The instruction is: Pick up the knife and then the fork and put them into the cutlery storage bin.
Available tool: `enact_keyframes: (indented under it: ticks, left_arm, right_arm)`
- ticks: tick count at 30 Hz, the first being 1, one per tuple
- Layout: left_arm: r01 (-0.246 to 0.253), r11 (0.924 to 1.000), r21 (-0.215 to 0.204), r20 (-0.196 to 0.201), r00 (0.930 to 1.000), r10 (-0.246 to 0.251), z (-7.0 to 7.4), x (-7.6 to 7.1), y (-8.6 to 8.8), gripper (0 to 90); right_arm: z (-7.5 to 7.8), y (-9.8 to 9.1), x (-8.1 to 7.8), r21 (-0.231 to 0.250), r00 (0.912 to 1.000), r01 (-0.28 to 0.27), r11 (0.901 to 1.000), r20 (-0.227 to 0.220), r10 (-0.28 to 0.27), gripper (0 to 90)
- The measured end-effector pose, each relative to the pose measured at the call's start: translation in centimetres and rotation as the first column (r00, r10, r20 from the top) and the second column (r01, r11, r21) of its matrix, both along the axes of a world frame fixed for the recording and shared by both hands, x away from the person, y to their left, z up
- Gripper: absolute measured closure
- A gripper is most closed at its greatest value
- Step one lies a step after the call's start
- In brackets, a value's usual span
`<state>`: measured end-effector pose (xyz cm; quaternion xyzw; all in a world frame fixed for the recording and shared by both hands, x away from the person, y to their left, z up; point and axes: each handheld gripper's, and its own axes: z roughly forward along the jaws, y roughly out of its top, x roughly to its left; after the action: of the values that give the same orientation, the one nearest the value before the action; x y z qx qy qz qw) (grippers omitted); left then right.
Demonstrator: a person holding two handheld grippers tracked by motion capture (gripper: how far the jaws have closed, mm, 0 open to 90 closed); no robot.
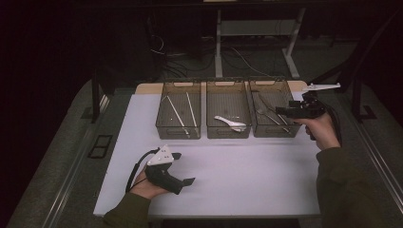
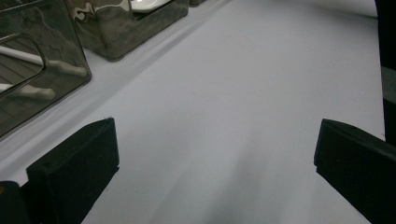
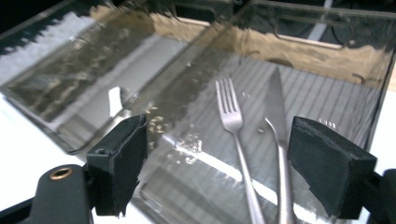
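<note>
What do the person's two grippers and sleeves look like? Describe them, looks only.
Both are black handheld tools. The left gripper carries a pale grey three-cornered plate on top, and a black cable loops from it. Its pads are square black foam blocks. The right gripper bears a similar light plate. Both sleeves are dark olive green.

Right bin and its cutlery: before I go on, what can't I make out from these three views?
- Fork and knife handles: cut off by the bottom edge of the right gripper view.
- Right bin contents in the high view: small, dim, partly behind the right gripper.
- Spoon: cut by the top edge of the left gripper view.
- Left bin contents: blurred behind the glossy wall, left gripper view.
</note>
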<state>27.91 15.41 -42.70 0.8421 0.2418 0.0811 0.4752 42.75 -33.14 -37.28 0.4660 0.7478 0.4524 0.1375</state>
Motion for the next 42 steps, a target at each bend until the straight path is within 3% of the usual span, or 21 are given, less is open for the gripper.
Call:
enact_keyframes:
  ticks: [4,7,11,19,24,31,42]
  left_arm:
    - [0.002,1.0000,-0.007,0.004,1.0000,-0.002,-0.1,0.2,0.0,0.0]
    - [0.000,1.0000,-0.004,0.005,1.0000,0.000,-0.2,0.2,0.0,0.0]
    - [-0.001,1.0000,-0.010,0.007,1.0000,0.001,-0.2,0.2,0.1,0.0]
    - [-0.006,0.9999,-0.009,0.010,0.9999,0.006,-0.1,0.0,0.2,0.0]
    - [-0.011,0.9999,-0.013,0.014,0.9998,0.011,-0.1,0.0,0.3,0.0]
    - [-0.009,0.9998,-0.020,0.014,0.9999,0.009,0.0,0.0,0.4,0.0]
    - [-0.009,0.9998,-0.018,0.010,0.9999,0.010,0.1,-0.1,0.4,0.0]
  right_arm:
    - [0.0,0.3,-1.9,0.017,0.9985,-0.037,0.9992,0.041,0.036,18.8]
    - [0.0,0.7,-3.3,0.001,0.9968,-0.060,0.9982,0.052,0.060,18.4]
    - [-0.3,1.1,-5.1,0.022,0.9930,-0.100,0.9948,0.065,0.098,16.8]
    - [-0.9,2.5,-8.5,-0.028,0.9821,-0.141,0.9896,0.122,0.144,15.7]
    - [-1.5,3.1,-10.4,0.004,0.9774,-0.170,0.9854,0.128,0.168,15.7]
    - [-2.6,3.4,-12.5,-0.001,0.9704,-0.197,0.9803,0.142,0.196,15.6]
    - [-4.8,3.8,-14.9,-0.012,0.9727,-0.203,0.9792,0.113,0.203,14.2]
